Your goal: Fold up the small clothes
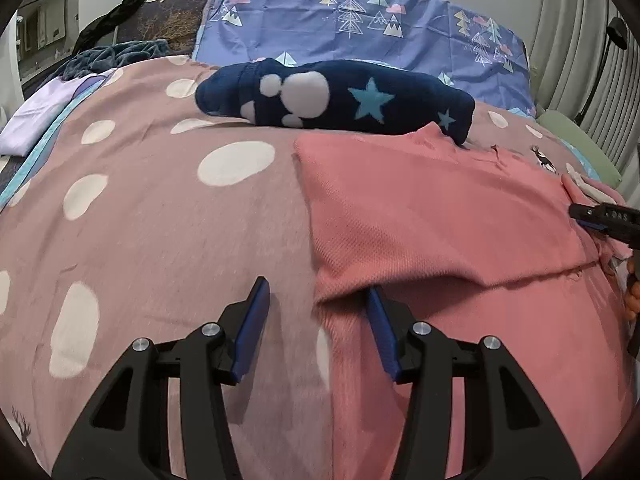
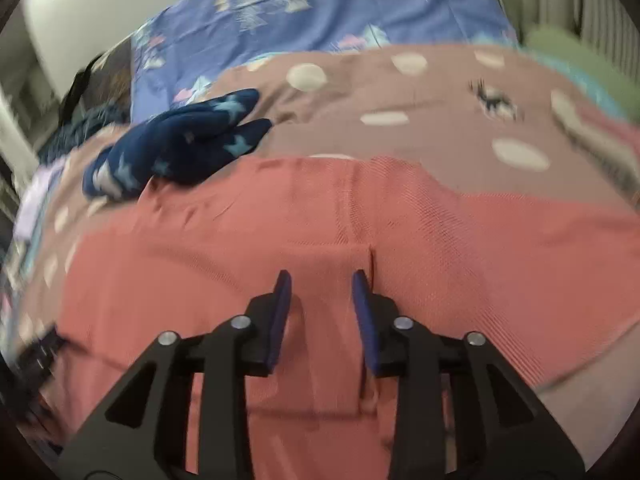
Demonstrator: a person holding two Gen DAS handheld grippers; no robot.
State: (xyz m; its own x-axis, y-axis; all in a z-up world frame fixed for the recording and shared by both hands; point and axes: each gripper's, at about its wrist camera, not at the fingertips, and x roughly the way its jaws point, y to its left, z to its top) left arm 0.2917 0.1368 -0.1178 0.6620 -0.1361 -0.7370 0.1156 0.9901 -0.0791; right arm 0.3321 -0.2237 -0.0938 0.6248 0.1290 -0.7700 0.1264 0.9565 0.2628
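Across the right half of the left wrist view, a salmon-pink garment [image 1: 420, 216] lay partly folded on a bed with a dusty-pink spotted cover [image 1: 160, 216]. At the bottom centre, the left gripper [image 1: 316, 292] had its jaws apart, the right-hand one tucked beneath the garment's folded edge. Along the right wrist view's lower centre, the right gripper [image 2: 322, 280] hovered over the pink fabric, jaws apart and pressing on nothing. Higher up lay a navy star-patterned garment [image 1: 340, 98], with a blue tree-print pillow [image 1: 360, 20] behind it.
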